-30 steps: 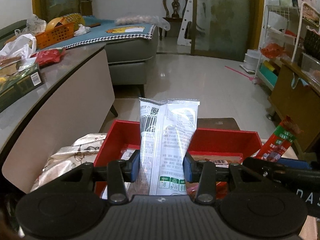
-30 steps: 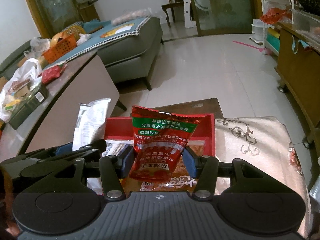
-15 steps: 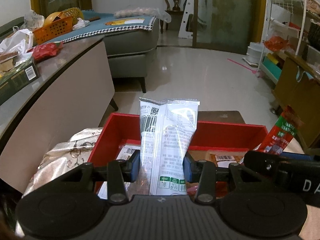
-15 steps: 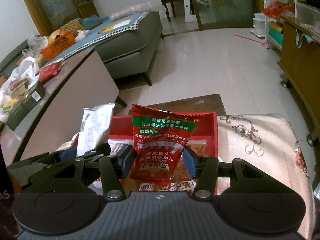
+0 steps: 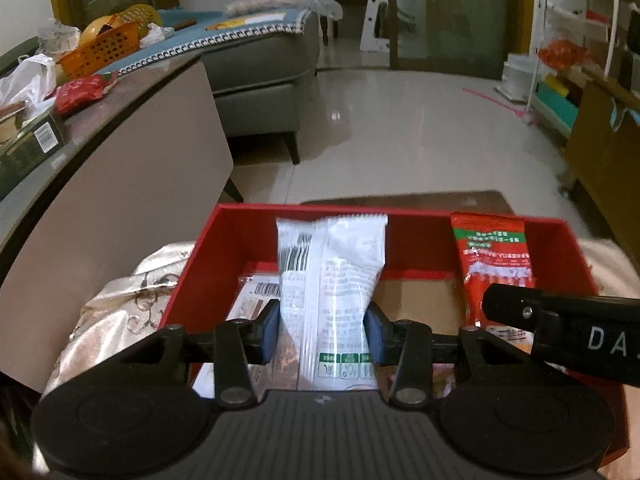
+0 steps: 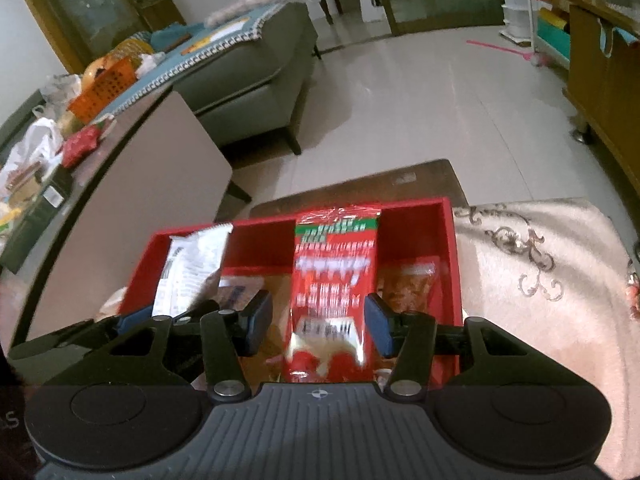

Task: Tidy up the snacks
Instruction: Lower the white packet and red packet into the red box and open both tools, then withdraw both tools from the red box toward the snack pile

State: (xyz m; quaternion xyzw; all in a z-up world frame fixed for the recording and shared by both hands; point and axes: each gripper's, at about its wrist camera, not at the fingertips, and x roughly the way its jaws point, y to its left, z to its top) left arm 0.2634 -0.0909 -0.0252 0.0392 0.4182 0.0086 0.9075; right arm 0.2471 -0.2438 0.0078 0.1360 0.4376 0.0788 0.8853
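1. My left gripper [image 5: 322, 320] has the white packet [image 5: 332, 264] upright between its fingers, low inside the red box [image 5: 224, 232] toward the left half. The fingers have just been easing apart, though both pads look to be touching the packet. If I let go with it standing this tall, it could flop toward the near side and land crooked across the flat packets [image 5: 256, 300] on the box floor.
2. My right gripper [image 6: 318, 320] has the red packet [image 6: 336, 264] between its fingers, over the right half of the box, top edge near the far wall. The packet is blurred and a sliver of gap shows at the left finger, so I cannot tell whether it is clenched or loose. A loose hold means it may slide out early and twist as it drops.
3. The two grippers sit just beside each other. Widening either set of fingers could knock the neighbouring gripper or its packet.
4. The box rests on a cloth-covered surface [image 6: 540, 280]. Pushing down or dragging a finger along a wall could shift the box on the fabric.
5. Pressing further down risks crushing the orange packet [image 6: 404, 284] lying underneath.
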